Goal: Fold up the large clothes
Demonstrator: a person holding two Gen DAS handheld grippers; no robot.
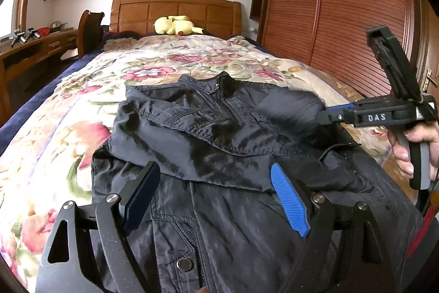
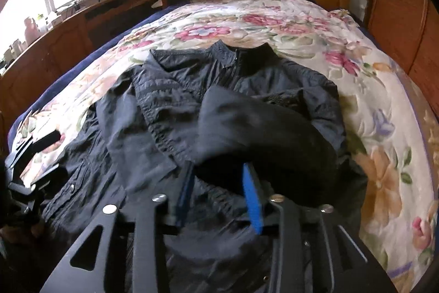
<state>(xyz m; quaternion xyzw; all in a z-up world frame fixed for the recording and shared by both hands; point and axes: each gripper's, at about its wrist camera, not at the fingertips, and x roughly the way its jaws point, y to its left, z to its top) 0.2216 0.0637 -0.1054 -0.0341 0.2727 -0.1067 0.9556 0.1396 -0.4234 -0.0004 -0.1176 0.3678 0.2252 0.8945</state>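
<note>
Jacket lengthwise on the bed, collar far, hem under both tools

The dark jacket (image 1: 219, 128) lies on the flowered bed (image 1: 68, 128), long axis running from the tools toward the headboard, both sleeves folded across the chest. The right tool (image 2: 219, 191) sits lower over the right sleeve (image 2: 260, 128), its jaws partly apart with the sleeve's blurred end just ahead of them; no cloth looks pinched. The left tool (image 1: 216, 197) hangs wide open and empty above the hem. I judge the hem nearest both tools, ready to fold toward the collar (image 2: 247, 54).
</note>
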